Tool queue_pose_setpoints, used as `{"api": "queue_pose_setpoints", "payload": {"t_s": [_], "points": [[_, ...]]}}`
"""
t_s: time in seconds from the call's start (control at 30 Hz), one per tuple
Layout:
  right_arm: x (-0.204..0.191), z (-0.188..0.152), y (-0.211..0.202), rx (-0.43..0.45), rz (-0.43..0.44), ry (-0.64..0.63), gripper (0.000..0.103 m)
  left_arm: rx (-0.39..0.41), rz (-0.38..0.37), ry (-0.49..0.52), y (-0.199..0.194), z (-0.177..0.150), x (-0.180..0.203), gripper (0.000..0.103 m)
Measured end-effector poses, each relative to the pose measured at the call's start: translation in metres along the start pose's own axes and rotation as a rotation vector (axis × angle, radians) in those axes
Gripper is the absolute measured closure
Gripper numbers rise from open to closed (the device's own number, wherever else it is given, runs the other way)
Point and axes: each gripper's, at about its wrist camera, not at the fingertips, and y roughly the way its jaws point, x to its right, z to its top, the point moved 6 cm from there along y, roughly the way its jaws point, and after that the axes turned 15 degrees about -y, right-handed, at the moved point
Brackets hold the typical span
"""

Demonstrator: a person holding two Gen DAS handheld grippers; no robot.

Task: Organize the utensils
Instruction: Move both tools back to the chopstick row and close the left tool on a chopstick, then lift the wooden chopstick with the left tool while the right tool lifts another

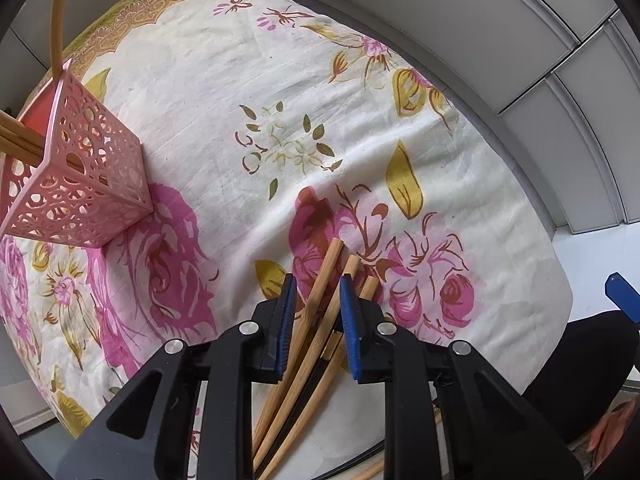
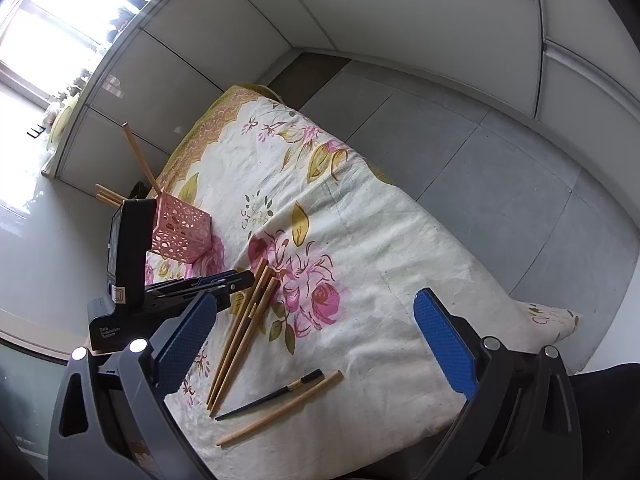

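Chopsticks (image 1: pixel 320 312) in a loose bundle lay directly between the blue pads of the left tongs (image 1: pixel 318 312), which stood narrowed around them but not pressed tight; a gap showed beside each pad, so the grab looked about to happen rather than made. The right tongs (image 2: pixel 320 336) were spread wide and held nothing, hovering above the near end of the flowered cloth (image 2: pixel 400 240).

Just under the right tongs, close to the front edge of the cloth, a dark chopstick (image 2: pixel 272 393) and a pale wooden one (image 2: pixel 280 410) lay apart from the bundle, waiting their turn. Beyond the left tongs and off to their left stood the pink basket (image 1: pixel 86 184), already holding a few sticks that leaned out over its rim, so by my reckoning the sorting was partly done: some pieces were in, the bundle and the two loose ones were left.

Much was unclear. How many sticks made up the bundle could not be counted with confidence, since they overlapped and the tongs covered their middle. The basket's inside was hidden, and in the left view its sticks were cut off by the picture's edge. Whether further pieces lay below the cloth's near edge could not be told.
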Motion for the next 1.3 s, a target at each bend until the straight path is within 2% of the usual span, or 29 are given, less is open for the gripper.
{"api": "queue_pose_setpoints", "payload": {"t_s": [0.1, 0.27, 0.47, 0.6, 0.73, 0.77, 0.83, 0.87, 0.9, 1.0, 1.3], "points": [[0.001, 0.0, 0.001, -0.006, 0.0, 0.0, 0.007, -0.002, 0.009, 0.006, 0.003, 0.001, 0.002, 0.082], [0.001, 0.0, 0.002, -0.017, 0.002, 0.001, 0.007, -0.004, 0.034, 0.012, 0.014, 0.006, 0.005, 0.091], [-0.002, 0.001, 0.006, -0.033, -0.038, -0.016, 0.007, -0.01, 0.011, 0.011, 0.024, 0.01, 0.002, 0.092], [-0.016, 0.009, 0.022, -0.066, -0.084, -0.071, 0.007, 0.008, -0.004, 0.001, 0.025, 0.008, 0.0, 0.093], [-0.039, 0.021, 0.053, -0.114, -0.124, -0.131, 0.008, 0.027, 0.051, -0.022, 0.014, -0.009, -0.03, 0.096], [-0.044, 0.022, 0.065, -0.141, -0.104, -0.114, 0.01, 0.029, 0.05, -0.025, 0.01, -0.013, -0.036, 0.096], [-0.054, 0.021, 0.089, -0.214, -0.041, -0.067, 0.033, 0.047, 0.051, -0.039, 0.0, -0.019, -0.05, 0.097], [-0.059, 0.02, 0.102, -0.255, -0.012, -0.052, 0.04, 0.056, 0.046, -0.048, -0.005, -0.023, -0.057, 0.097], [-0.064, 0.018, 0.115, -0.297, 0.007, -0.039, 0.051, 0.066, 0.04, -0.057, -0.011, -0.026, -0.064, 0.097], [-0.077, 0.014, 0.145, -0.358, 0.011, -0.032, 0.054, 0.097, 0.03, -0.074, -0.026, -0.038, -0.082, 0.097], [-0.106, 0.022, 0.182, -0.365, -0.173, -0.167, 0.053, 0.154, 0.007, -0.104, -0.05, -0.048, -0.117, 0.097]]}}
